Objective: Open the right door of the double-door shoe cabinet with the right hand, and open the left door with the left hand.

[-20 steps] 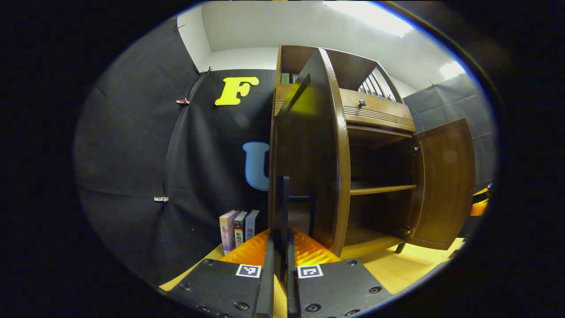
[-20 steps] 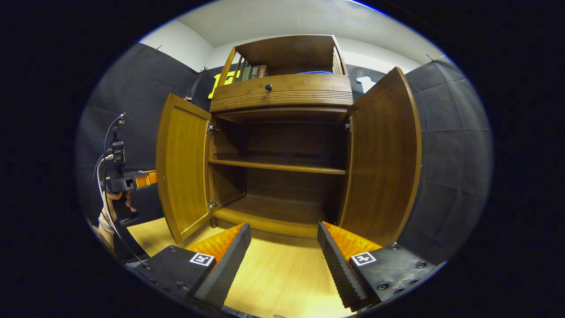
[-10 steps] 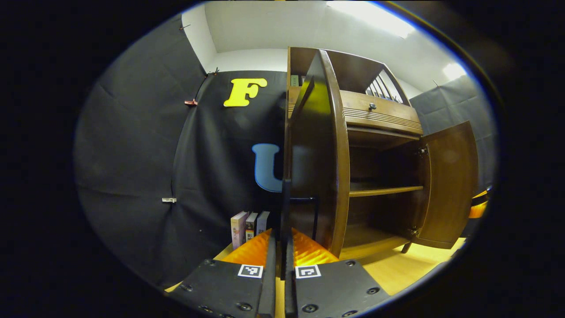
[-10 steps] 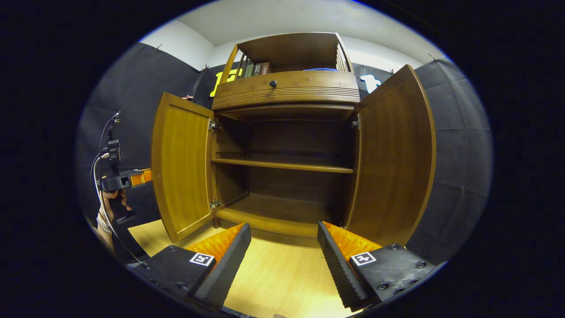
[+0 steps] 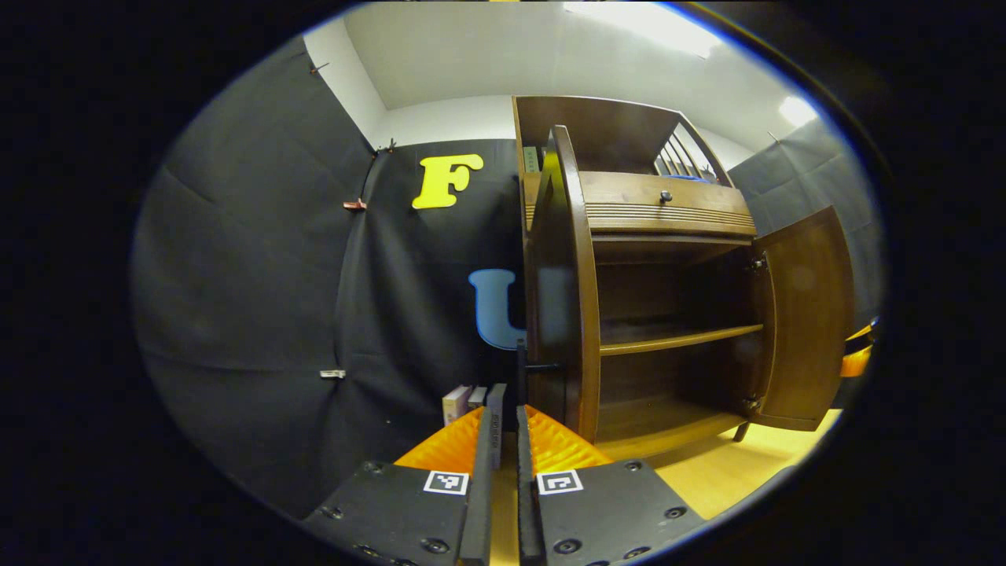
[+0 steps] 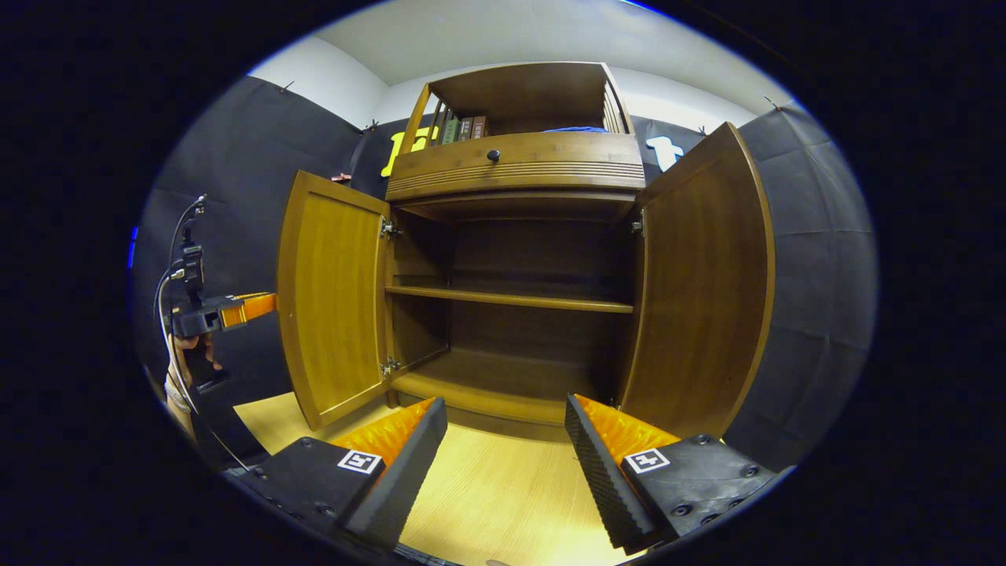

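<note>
The shoe cabinet point(image 6: 511, 259) stands on a pale wood floor point(image 6: 503, 495) against the black cloth wall, and both of its doors are wide open. Inside there is one shelf point(image 6: 511, 298) across the middle, and both the shelf and the bottom part look bare. Above the doors is a drawer point(image 6: 515, 167) with a small dark knob. On the very top is an open box part with a few books point(image 6: 462, 127) standing at its left side and something blue point(image 6: 578, 130) lying flat. The cabinet is brown wood with a shiny finish. The left door point(image 6: 330, 295) swings out to the left, and the right door point(image 6: 699, 283) swings out to the right. In the left gripper view, the left door point(image 5: 564, 283) is seen edge on, with a thin dark handle point(image 5: 525, 376) on its outer face. More books point(image 5: 471, 401) stand on the floor beside the cabinet. The left gripper point(image 5: 503, 448) has its fingers almost together with a thin gap, just in front of the handle; I cannot tell if they touch it. In the right gripper view, a hand point(image 6: 182, 358) holds the left gripper point(image 6: 236, 309) by the left door's edge. The right gripper point(image 6: 503, 428) has its fingers wide apart and holds nothing.
</note>
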The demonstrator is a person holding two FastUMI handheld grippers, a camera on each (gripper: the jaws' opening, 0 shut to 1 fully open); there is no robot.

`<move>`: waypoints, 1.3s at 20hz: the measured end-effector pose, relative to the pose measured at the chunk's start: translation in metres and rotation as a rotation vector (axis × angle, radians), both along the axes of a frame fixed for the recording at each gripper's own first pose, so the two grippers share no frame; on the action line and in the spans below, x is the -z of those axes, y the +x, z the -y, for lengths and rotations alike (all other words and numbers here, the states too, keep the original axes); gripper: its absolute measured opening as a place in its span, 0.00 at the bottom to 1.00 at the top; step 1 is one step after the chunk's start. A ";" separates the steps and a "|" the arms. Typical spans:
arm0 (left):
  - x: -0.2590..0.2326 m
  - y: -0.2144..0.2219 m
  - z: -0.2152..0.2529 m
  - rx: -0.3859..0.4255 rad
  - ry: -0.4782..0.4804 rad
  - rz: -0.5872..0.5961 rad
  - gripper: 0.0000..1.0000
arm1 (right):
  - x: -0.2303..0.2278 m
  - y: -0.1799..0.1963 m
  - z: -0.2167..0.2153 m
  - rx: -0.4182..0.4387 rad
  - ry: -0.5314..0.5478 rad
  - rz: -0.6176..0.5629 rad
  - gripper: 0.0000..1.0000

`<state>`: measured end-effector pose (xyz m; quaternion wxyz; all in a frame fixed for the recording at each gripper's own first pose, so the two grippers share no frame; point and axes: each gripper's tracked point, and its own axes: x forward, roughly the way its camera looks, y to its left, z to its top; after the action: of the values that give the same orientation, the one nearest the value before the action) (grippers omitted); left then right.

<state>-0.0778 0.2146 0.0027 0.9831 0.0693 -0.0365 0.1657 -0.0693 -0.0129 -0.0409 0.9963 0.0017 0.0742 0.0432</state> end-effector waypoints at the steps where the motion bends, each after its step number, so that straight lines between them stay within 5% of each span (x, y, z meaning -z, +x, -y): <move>1: -0.001 -0.006 0.003 -0.003 -0.006 0.001 0.17 | -0.001 -0.001 -0.002 -0.007 0.003 0.000 0.96; 8: -0.002 -0.032 0.041 0.003 -0.063 -0.034 0.18 | 0.000 -0.002 -0.002 -0.037 -0.008 0.019 0.96; 13: 0.012 -0.012 0.102 0.065 -0.042 -0.100 0.47 | -0.001 0.004 0.003 -0.046 0.009 0.032 0.96; 16: 0.020 0.010 0.151 0.164 -0.055 -0.108 0.55 | -0.004 0.006 0.004 -0.071 0.014 0.060 0.96; 19: 0.018 0.025 0.177 0.196 -0.053 -0.091 0.88 | 0.002 0.007 0.012 -0.076 0.017 0.044 0.96; 21: 0.017 0.034 0.188 0.186 -0.048 -0.072 0.97 | 0.001 0.009 0.017 -0.075 0.014 0.052 0.96; 26: 0.022 0.046 0.217 0.215 -0.067 -0.071 0.98 | 0.002 0.015 0.025 -0.073 0.011 0.052 0.98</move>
<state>-0.0317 -0.0023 -0.0189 0.9976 0.0378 -0.0031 0.0579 -0.0546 -0.0378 -0.0429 0.9957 0.0034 0.0480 0.0797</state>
